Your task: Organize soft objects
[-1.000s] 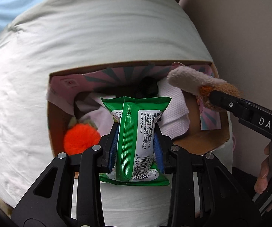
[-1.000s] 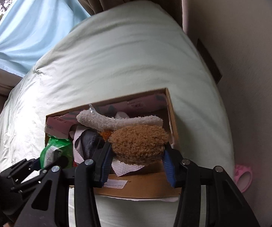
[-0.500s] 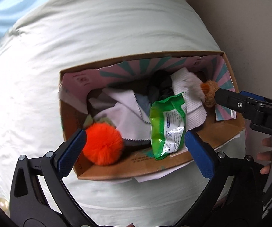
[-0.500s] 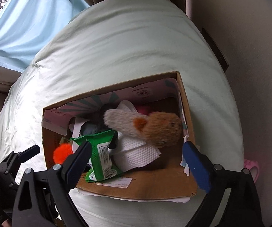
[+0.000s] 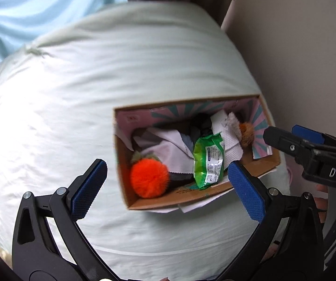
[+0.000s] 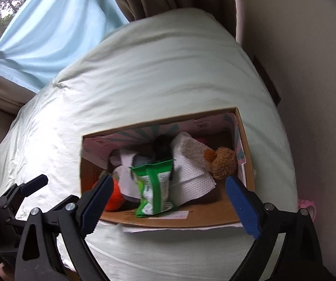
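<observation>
A cardboard box (image 5: pixel 126 175) (image 6: pixel 214 220) sits on a pale green bed. Inside lie a green wipes packet (image 5: pixel 209 160) (image 6: pixel 155 187), an orange fluffy ball (image 5: pixel 149 180) (image 6: pixel 115 199), a brown and cream plush toy (image 5: pixel 246 132) (image 6: pixel 221 162), white paper towel (image 6: pixel 191 180) and cloths (image 5: pixel 168 149). My left gripper (image 5: pixel 168 188) is open and empty, above the box's near left side. My right gripper (image 6: pixel 168 202) is open and empty above the box's near edge; it also shows at the right in the left wrist view (image 5: pixel 308 149).
The bed cover (image 5: pixel 97 82) (image 6: pixel 156 70) spreads all around the box. A beige wall (image 5: pixel 296 46) runs along the right. Curtains (image 6: pixel 51 28) hang at the far end. A pink object (image 6: pixel 307 207) lies low at the right beside the bed.
Both grippers opened: the left let the green packet drop into the box, the right let the plush toy drop in. Both then pulled back and up from the box.
</observation>
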